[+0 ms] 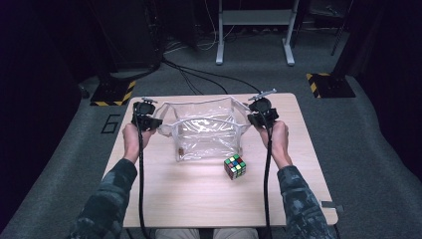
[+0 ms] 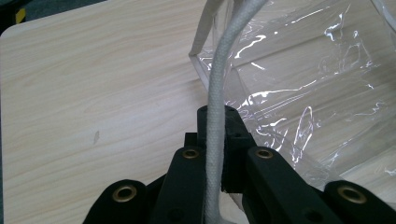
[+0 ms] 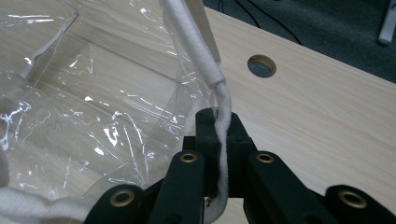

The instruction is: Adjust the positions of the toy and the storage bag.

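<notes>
Hands of a seated person in camouflage sleeves reached in from the bottom of the high view, each holding a black gripper over a light wooden table. A clear plastic bag with white trim stood open near the far middle of the table, stretched between the two grippers. The left gripper sat at the bag's left end, and the right gripper at its right end.

In the left gripper view, the fingers were clenched on a white cord handle that rose from between them and curved up toward the bag's upper rim. In the right gripper view, the fingers were likewise clamped on the other white cord handle, which ran up to the bag's edge; a round hole in the table lay beyond it.

A multicoloured puzzle cube rested on the table just in front of the bag's right corner, apart from both grippers. Black cables trailed from the grippers back along the person's forearms.
</notes>
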Available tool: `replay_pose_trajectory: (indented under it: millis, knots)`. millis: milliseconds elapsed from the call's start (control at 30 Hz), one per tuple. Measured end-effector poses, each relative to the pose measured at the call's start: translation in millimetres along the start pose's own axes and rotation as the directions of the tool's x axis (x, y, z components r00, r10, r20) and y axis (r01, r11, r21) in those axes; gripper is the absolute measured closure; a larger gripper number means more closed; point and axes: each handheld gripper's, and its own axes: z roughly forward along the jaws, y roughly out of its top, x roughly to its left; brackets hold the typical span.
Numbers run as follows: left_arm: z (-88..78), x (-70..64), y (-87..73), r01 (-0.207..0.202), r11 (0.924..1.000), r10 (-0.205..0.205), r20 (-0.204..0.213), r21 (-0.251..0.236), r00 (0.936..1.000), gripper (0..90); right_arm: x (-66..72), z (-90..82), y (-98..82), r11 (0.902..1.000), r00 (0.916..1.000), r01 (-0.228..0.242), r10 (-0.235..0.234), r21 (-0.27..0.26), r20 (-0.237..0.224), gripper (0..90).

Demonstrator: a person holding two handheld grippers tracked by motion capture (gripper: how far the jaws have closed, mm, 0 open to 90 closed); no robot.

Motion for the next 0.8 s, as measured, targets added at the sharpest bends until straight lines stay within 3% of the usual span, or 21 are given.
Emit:
replay_pose_trajectory:
  millis: [333,600,667,800]
  knots:
    - [6.2,-14.4,15.9,-0.068,0.9976,0.068,0.003,0.016,0.9977,89.3,-19.6,-11.7,-9.1,0.9998,0.9994,-0.014,0.014,0.011,0.032,88.0]
    - [14.2,-25.1,21.7,-0.072,0.9972,0.072,0.018,0.017,0.9973,89.3,-31.7,-17.8,-15.8,0.9983,0.9974,-0.049,0.047,0.033,0.054,88.0]
    - [16.6,-26.2,23.5,-0.076,0.997,0.075,0.022,0.018,0.9969,89.3,-34.5,-17.5,-17.1,0.9988,0.9981,-0.031,0.029,0.039,0.055,88.0]
    - [21.7,-26.1,26.2,-0.069,0.9973,0.069,0.033,0.024,0.9971,89.1,-36.8,-15.8,-18.3,0.9978,0.9973,-0.049,0.046,0.046,0.057,87.9]
